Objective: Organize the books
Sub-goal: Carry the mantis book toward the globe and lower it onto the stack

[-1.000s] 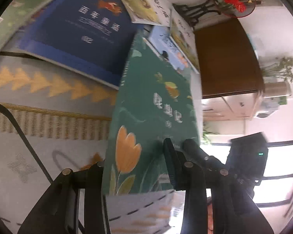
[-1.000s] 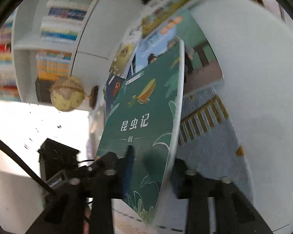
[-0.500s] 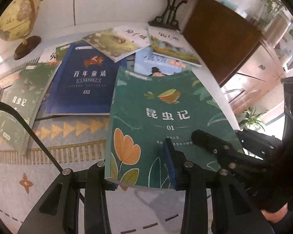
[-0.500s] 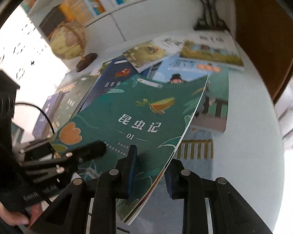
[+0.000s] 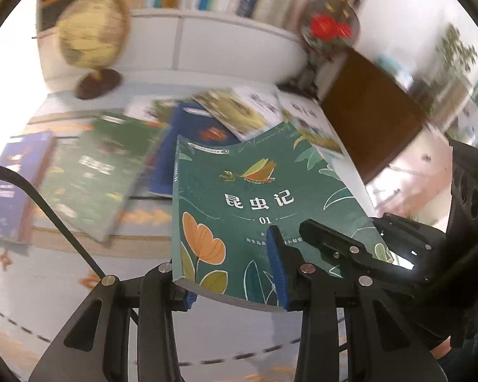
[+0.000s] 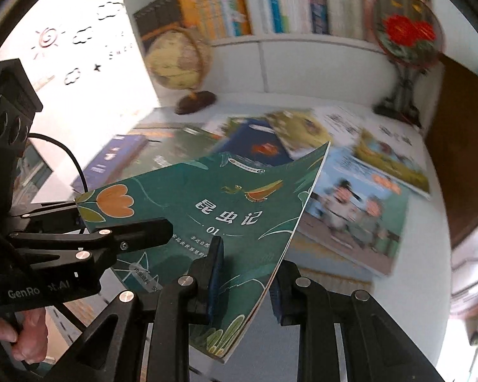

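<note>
A green book (image 5: 255, 197) with an orange tulip, an insect drawing and "01" on its cover hangs face up above the table, held from both sides. My left gripper (image 5: 232, 286) is shut on its near edge beside the spine. My right gripper (image 6: 247, 286) is shut on the near right corner of the same green book (image 6: 226, 210), whose cover bends a little at the far corner. Each wrist view also shows the other gripper's fingers (image 5: 328, 238) (image 6: 137, 232) lying on the cover. Several other books lie flat on the table behind.
On the table lie a second green book (image 5: 89, 175), a dark blue book (image 5: 204, 133), a purple one (image 5: 9, 184) and picture books (image 6: 360, 222). A globe (image 6: 178, 60) and a red-flower fan ornament (image 6: 404, 35) stand before a filled bookshelf (image 6: 271, 3). A brown cabinet (image 5: 369, 111) is on the right.
The green book has swung from standing on edge to face up and has risen off the table. Both grippers rose and rolled with it, so the shelf is now in view.
</note>
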Available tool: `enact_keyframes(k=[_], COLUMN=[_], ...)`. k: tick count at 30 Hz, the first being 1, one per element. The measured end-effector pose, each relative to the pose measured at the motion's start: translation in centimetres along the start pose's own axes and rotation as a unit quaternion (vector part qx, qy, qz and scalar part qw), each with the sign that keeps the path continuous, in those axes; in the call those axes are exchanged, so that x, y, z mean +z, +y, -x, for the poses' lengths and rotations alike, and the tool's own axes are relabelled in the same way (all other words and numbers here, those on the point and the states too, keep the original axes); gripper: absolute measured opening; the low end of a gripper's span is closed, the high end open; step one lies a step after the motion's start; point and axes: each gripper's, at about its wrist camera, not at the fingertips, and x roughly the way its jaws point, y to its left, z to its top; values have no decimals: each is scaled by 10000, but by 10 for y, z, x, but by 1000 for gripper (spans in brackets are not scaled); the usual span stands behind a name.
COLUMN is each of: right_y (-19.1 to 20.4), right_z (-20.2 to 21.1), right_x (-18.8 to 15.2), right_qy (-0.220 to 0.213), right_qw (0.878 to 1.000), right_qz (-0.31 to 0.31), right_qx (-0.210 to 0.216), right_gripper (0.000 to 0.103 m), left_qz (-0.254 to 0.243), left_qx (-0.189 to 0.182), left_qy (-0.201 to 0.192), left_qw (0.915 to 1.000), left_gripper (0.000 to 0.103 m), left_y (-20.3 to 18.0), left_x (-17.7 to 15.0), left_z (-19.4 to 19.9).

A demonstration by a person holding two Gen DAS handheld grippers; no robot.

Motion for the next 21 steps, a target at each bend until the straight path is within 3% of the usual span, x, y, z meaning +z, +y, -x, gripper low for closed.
enact_keyframes(k=[6, 11, 14, 21], right_y=[81, 170, 219, 293], right_z=[-29, -77, -114, -188], right_x=[47, 90, 109, 138], right_qy=[-276, -355, -296, -82], right_qw=[9985, 9971, 9966, 9971], right_qz=[328, 445, 429, 301], right_qx=[346, 499, 631, 697], right_gripper=[25, 25, 25, 25], left_qz=[316, 437, 471, 579], left_qx=[166, 383, 556, 640], left_qy=[-506, -628, -617, -487], left_qw=[9981, 9963, 9954, 9951], left_gripper=[33, 33, 33, 33], left_y=[96, 189, 249, 339], left_x=[14, 31, 41, 56], left_z=[50, 74, 79, 65])
